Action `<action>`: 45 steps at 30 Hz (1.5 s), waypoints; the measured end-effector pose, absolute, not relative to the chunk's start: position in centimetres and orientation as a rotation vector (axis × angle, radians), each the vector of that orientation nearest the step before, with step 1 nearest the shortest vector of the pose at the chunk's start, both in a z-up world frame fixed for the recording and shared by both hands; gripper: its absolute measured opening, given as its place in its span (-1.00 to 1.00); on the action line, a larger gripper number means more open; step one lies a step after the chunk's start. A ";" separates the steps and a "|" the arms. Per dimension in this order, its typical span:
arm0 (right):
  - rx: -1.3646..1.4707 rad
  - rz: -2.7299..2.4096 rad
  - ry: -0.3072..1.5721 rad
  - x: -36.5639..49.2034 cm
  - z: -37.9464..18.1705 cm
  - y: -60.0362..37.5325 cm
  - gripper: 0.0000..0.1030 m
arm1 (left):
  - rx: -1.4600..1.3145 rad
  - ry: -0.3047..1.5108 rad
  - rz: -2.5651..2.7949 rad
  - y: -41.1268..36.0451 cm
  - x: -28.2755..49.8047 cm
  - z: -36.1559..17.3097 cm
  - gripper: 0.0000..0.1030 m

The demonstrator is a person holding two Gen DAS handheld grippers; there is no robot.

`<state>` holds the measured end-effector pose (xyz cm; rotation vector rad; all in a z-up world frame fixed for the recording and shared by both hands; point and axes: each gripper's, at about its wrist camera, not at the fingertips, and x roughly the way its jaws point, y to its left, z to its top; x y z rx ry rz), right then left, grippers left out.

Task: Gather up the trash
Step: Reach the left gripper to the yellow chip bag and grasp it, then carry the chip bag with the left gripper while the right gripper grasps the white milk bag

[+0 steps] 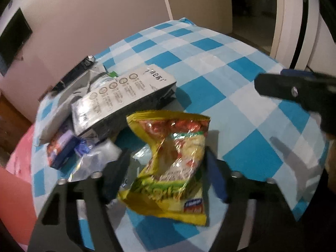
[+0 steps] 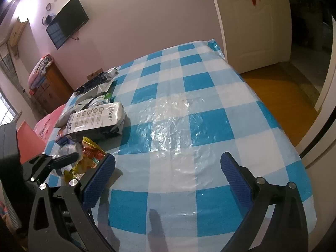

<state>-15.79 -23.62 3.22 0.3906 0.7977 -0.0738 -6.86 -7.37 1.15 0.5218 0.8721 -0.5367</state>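
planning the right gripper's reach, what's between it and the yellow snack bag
In the right wrist view, the right gripper hangs over bare checkered tablecloth. Its own left finger and the left gripper stand before the yellow snack bag.

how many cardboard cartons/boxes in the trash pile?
2 visible: a large grey printed carton lying atop the pile, and a small blue box at its near-left edge. More may be hidden under the wrappers.

Blue-checked table (image 2: pixel 210 96) bears a grey carton (image 2: pixel 96 118) and yellow wrapper (image 1: pixel 170 163).
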 end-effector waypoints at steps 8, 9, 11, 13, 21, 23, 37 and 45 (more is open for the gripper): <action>0.380 -0.047 0.814 -15.3 2.9 -23.0 0.92 | 0.408 0.905 -0.543 -7.1 -6.8 1.1 -0.15; 0.379 -0.043 0.817 -15.2 2.8 -22.8 0.92 | 0.378 0.914 -0.543 -6.8 -6.7 1.2 -0.17; 0.377 -0.025 0.825 -15.0 2.6 -22.4 0.92 | 0.328 0.932 -0.546 -6.2 -6.6 1.5 -0.26; 0.372 -0.011 0.831 -14.8 2.5 -21.9 0.92 | 0.283 0.949 -0.553 -5.5 -6.5 1.6 -0.29; 0.355 0.023 0.843 -14.4 2.5 -20.5 0.92 | 0.117 0.947 -0.575 -2.8 -6.7 3.6 -0.32; 0.352 0.035 0.845 -14.3 2.6 -20.1 0.92 | 0.092 0.933 -0.574 -2.0 -6.8 4.4 -0.32; 0.300 0.257 0.882 -12.4 2.6 -12.9 0.90 | -0.049 0.827 -0.440 6.8 -6.6 9.0 -0.32; 0.188 0.354 0.908 -10.2 2.3 -7.5 0.89 | -0.082 0.823 -0.366 10.6 -6.1 8.7 -0.32</action>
